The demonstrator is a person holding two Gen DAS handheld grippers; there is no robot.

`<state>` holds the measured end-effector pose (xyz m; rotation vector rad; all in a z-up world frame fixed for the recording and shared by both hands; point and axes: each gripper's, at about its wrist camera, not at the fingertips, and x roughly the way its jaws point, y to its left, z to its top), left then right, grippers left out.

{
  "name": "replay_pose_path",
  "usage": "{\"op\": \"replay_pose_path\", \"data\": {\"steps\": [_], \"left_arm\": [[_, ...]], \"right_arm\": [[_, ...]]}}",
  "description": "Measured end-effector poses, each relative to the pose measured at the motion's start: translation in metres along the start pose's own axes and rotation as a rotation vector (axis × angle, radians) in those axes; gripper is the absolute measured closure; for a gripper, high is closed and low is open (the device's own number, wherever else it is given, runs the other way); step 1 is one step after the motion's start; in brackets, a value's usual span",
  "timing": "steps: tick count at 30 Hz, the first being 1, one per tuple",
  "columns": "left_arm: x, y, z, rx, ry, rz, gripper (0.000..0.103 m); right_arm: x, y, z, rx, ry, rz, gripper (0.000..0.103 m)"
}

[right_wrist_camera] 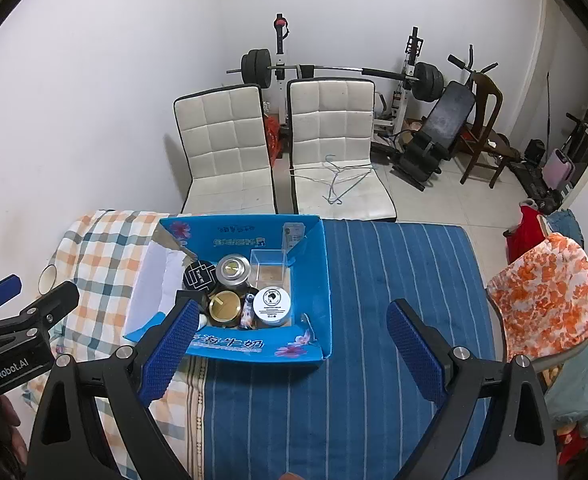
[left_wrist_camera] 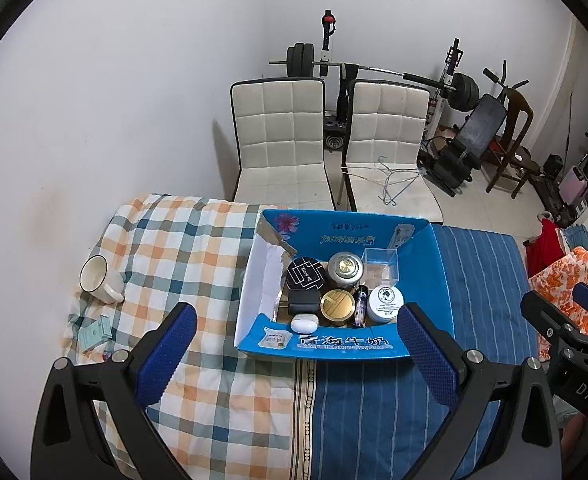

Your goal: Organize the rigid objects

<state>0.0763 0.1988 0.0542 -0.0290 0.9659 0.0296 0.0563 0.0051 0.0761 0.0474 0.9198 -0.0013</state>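
On the bed's blue striped sheet (right_wrist_camera: 374,280), the blue cardboard box (left_wrist_camera: 434,280) at twelve o'clock holds round tins and a white-lidded jar (left_wrist_camera: 385,303). Left gripper (left_wrist_camera: 296,354) and right gripper (right_wrist_camera: 289,346) hang wide-fingered, empty. A white ceramic mug (left_wrist_camera: 98,280) lies at ten o'clock, seemingly tipped.

Even, soft indoor light; sharp focus, fisheye-warped edges.
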Motion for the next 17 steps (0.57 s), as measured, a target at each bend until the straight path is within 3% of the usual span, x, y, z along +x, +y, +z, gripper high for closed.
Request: {"op": "replay_pose_path", "data": {"steps": [17], "left_arm": [[0.017,0.004,-0.004,0.011,0.053,0.002,0.000]], "right_arm": [[0.014,-0.007,-0.013,-0.013,0.065,-0.019,0.006]]}}
